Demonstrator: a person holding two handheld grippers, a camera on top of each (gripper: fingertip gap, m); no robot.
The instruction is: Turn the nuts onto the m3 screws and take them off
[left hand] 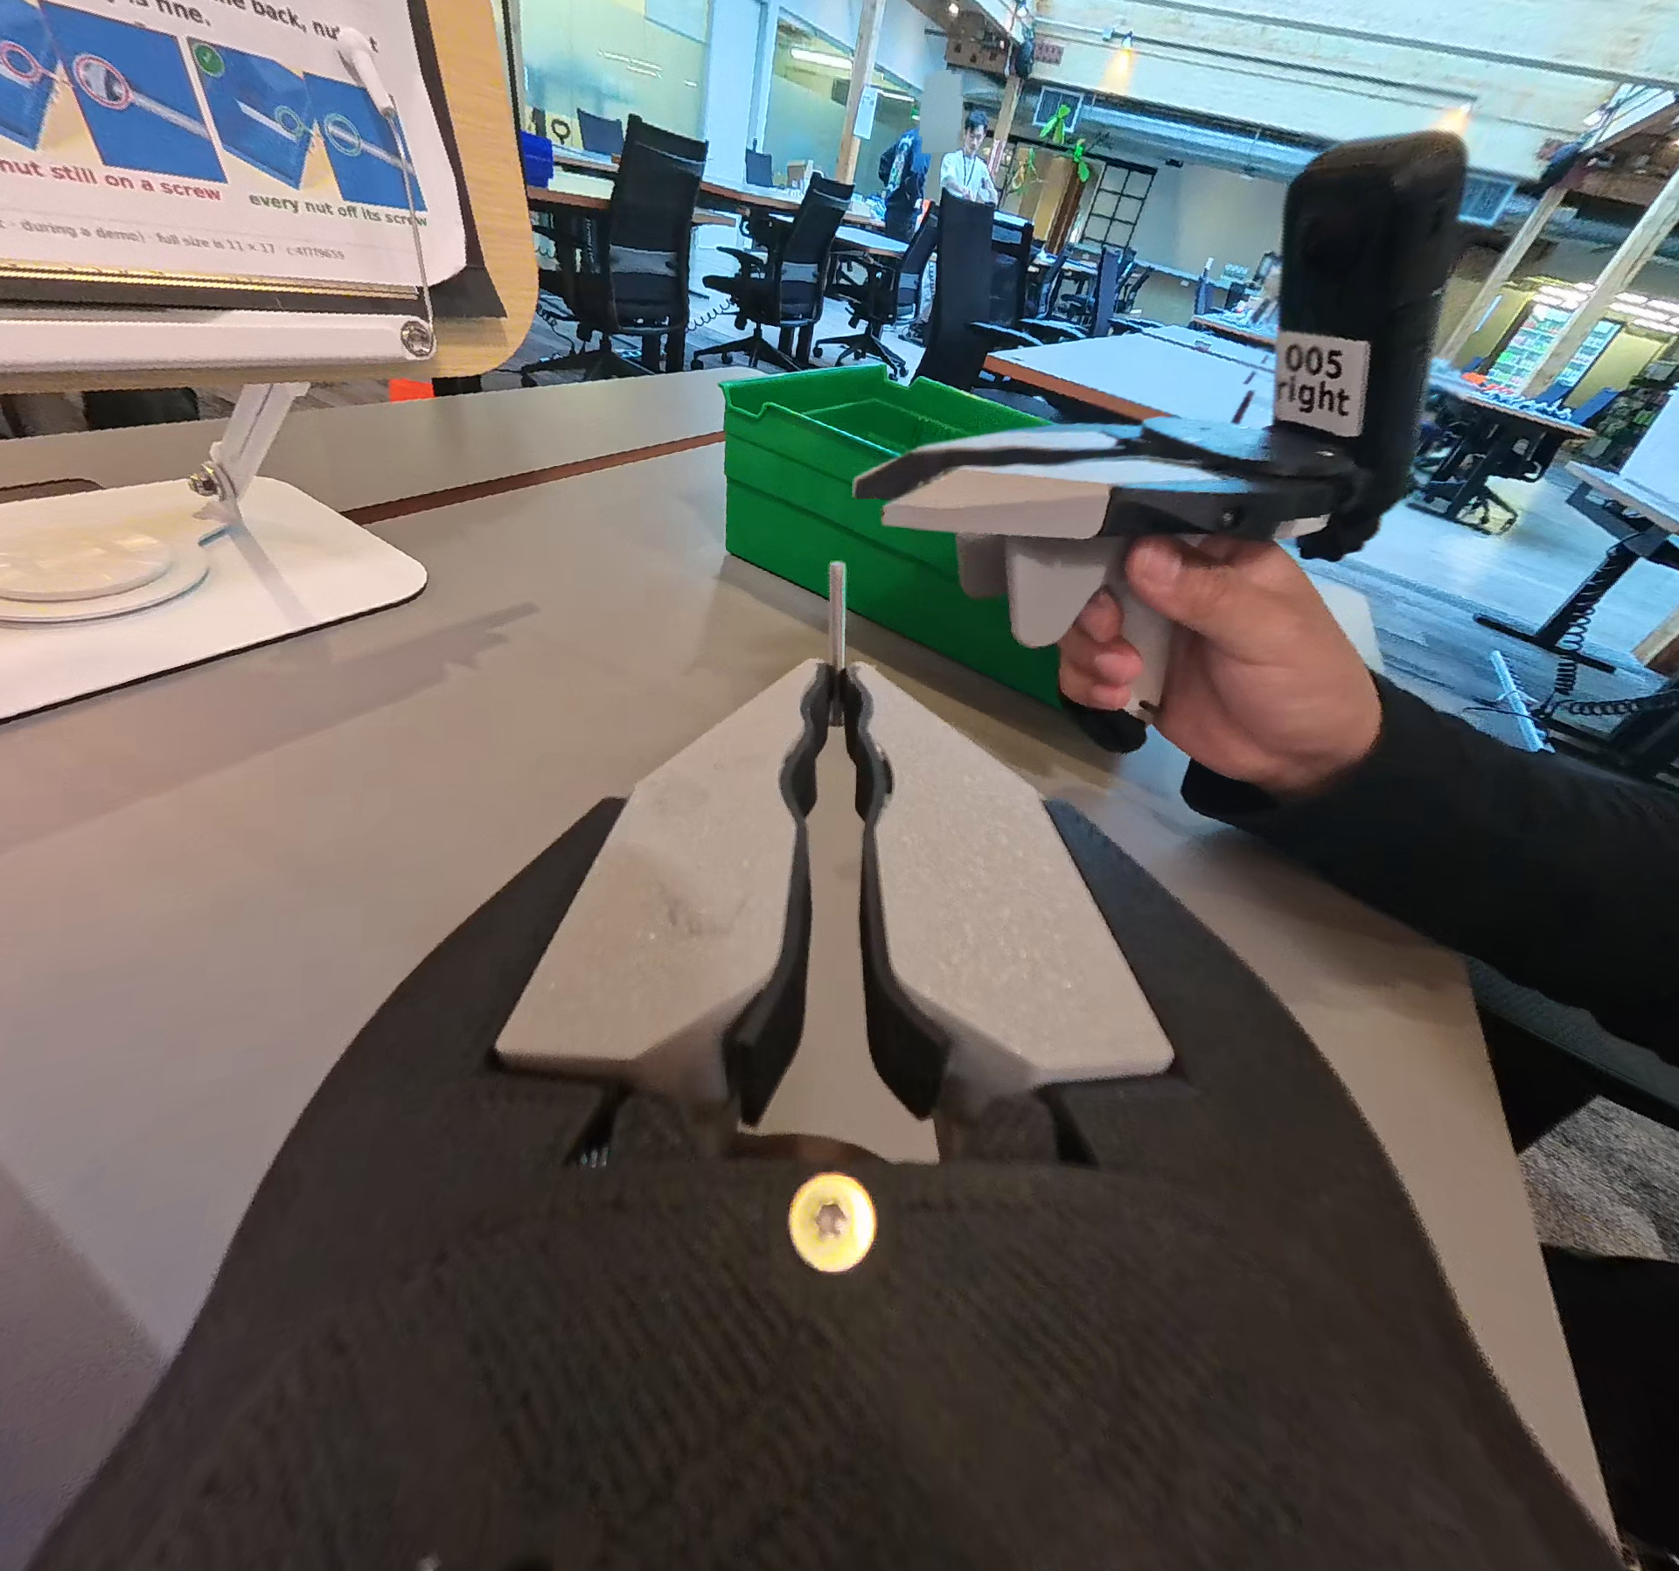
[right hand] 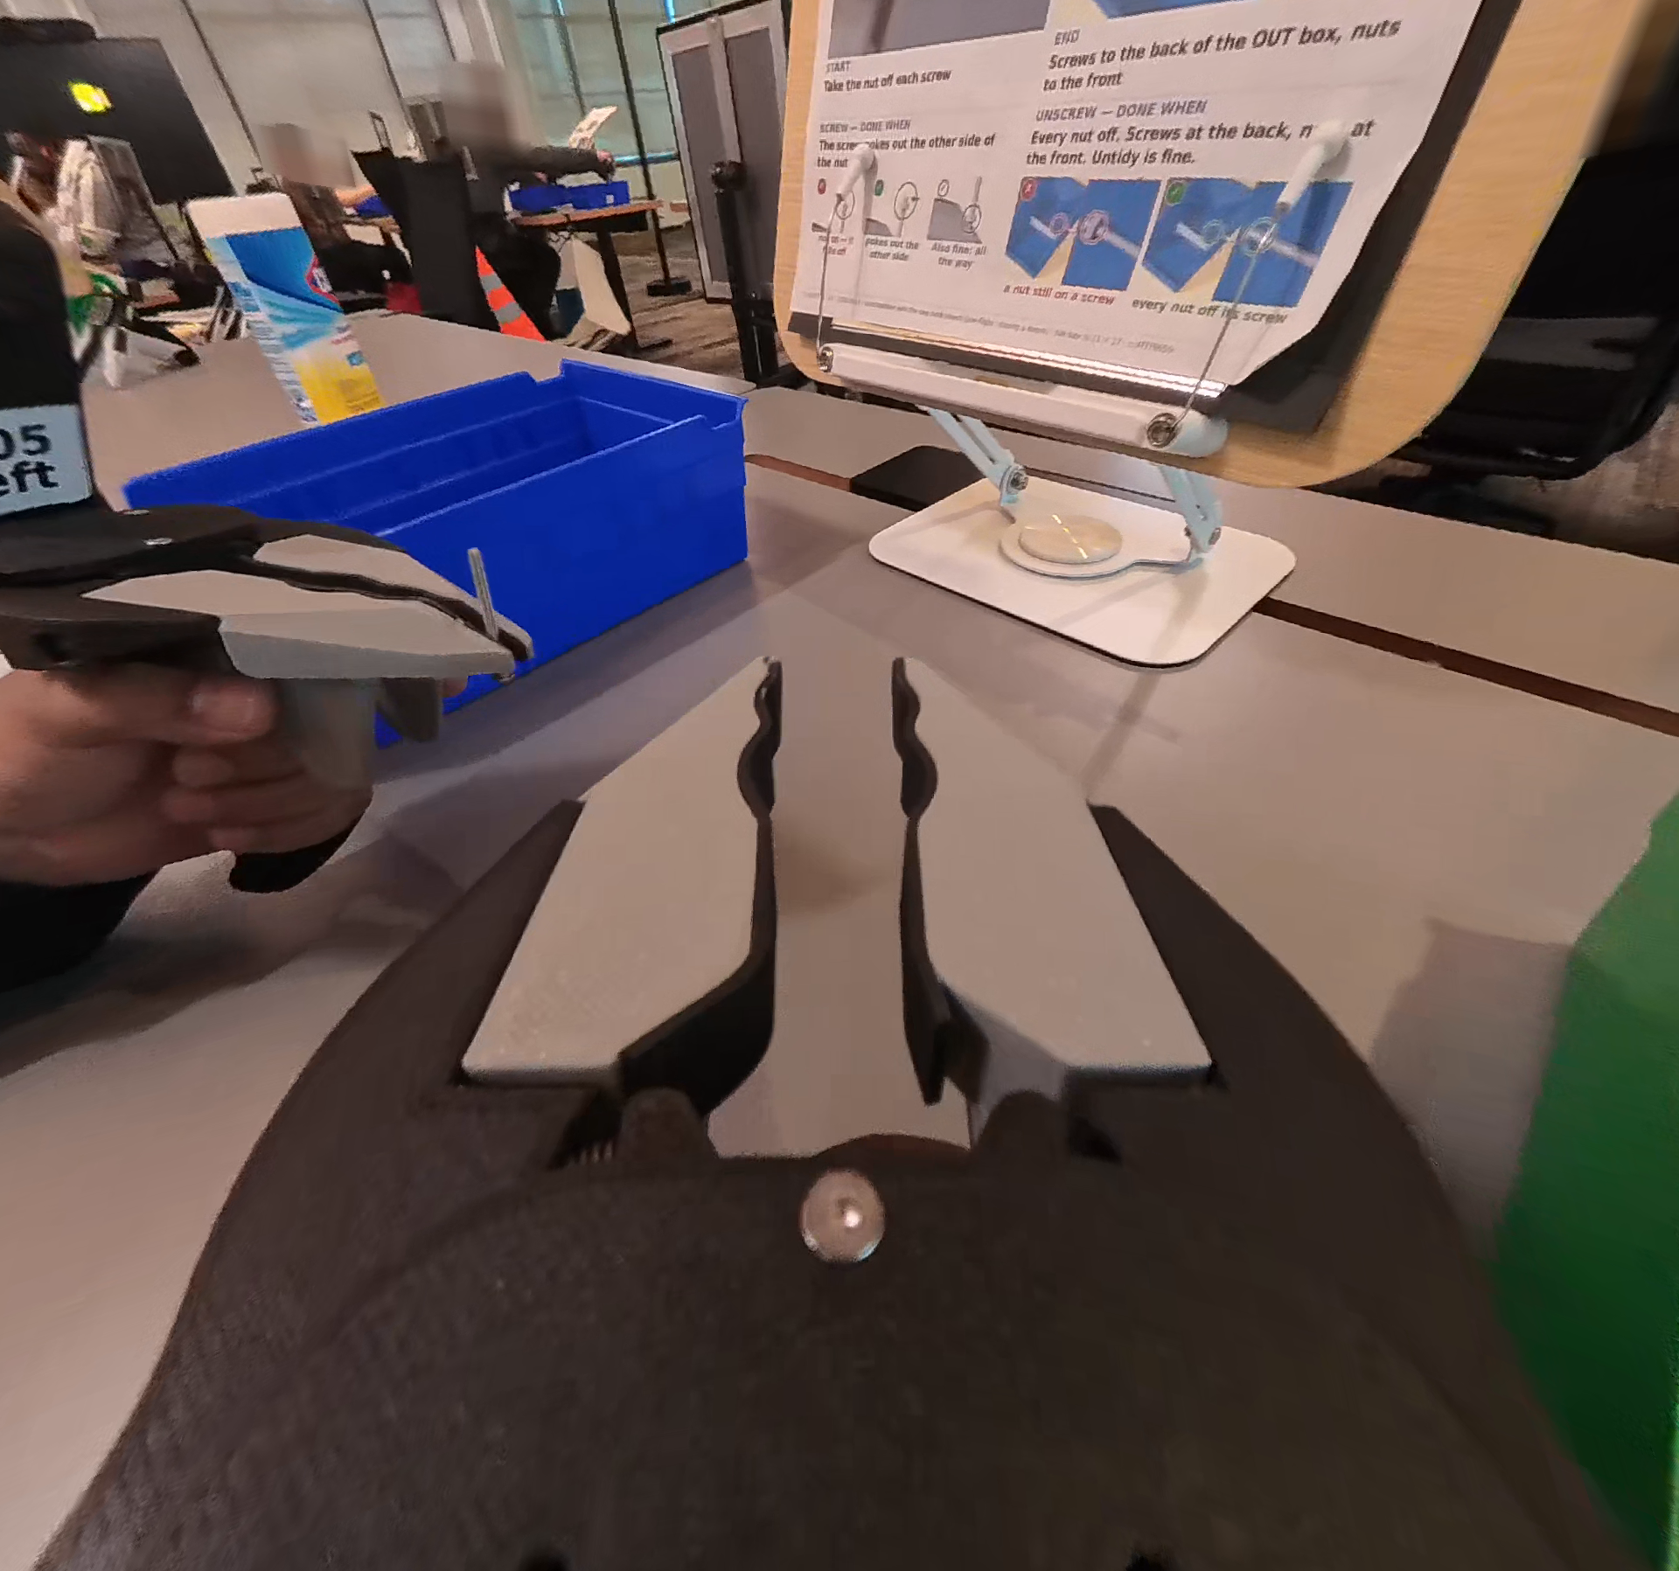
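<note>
My left gripper (left hand: 834,684) is shut on a thin silver screw (left hand: 837,612) that stands upright out of its tips, held above the grey table. No nut shows on the screw. The same gripper (right hand: 513,651) and screw (right hand: 482,590) show at the left of the right wrist view. My right gripper (right hand: 834,675) is open and empty, with a clear gap between its fingers, above the table. In the left wrist view the right gripper (left hand: 877,487) is held by a hand to the upper right of the screw, tips pointing left.
A green bin (left hand: 822,492) stands behind the screw. A blue bin (right hand: 581,501) stands behind the left gripper. An instruction sheet on a white stand (right hand: 1081,565) is at the back of the table. A wipes canister (right hand: 282,301) stands behind the blue bin. There is about 9 centimeters between the tips of the two grippers.
</note>
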